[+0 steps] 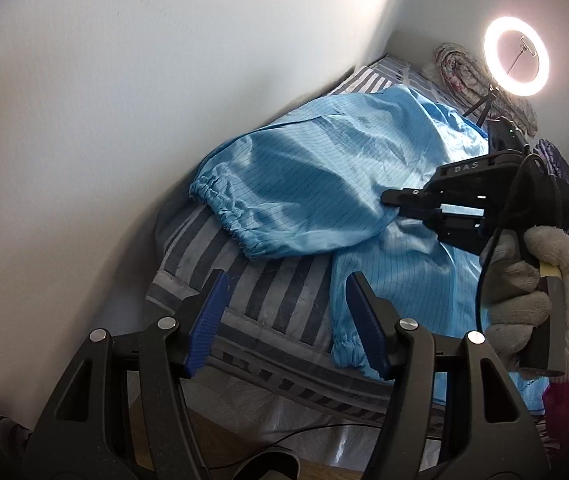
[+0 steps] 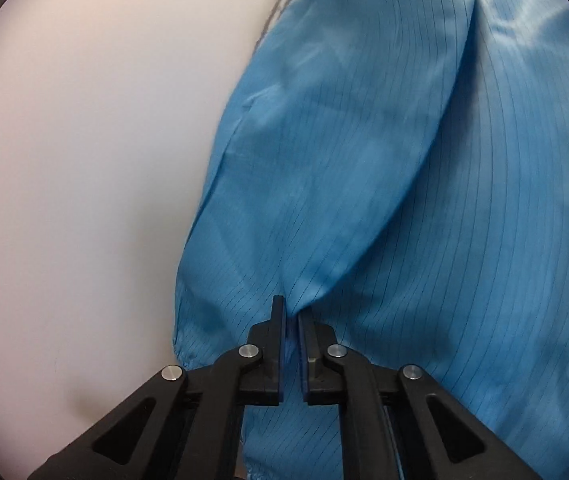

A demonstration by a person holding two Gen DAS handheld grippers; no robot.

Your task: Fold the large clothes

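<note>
A large light-blue garment (image 1: 324, 168) with thin dark lines lies spread on a bed with a striped sheet (image 1: 276, 292). One sleeve with an elastic cuff (image 1: 220, 204) is folded over toward the wall. My right gripper (image 1: 388, 198), held by a gloved hand (image 1: 524, 292), is shut on a pinch of the fabric at the sleeve's edge. In the right wrist view the right gripper (image 2: 291, 308) has its pads closed on a fold of the garment (image 2: 384, 160). My left gripper (image 1: 286, 280) hovers open over the bed's near edge, beside a second cuff (image 1: 344, 354), holding nothing.
A white wall (image 1: 124, 80) runs close along the bed's left side. At the bed's far end stand a lit ring light (image 1: 516, 56) on a small tripod and a rolled quilt (image 1: 456, 68). A dark patterned cloth (image 1: 564, 172) lies at the right. A black cable (image 1: 284, 436) crosses the floor below.
</note>
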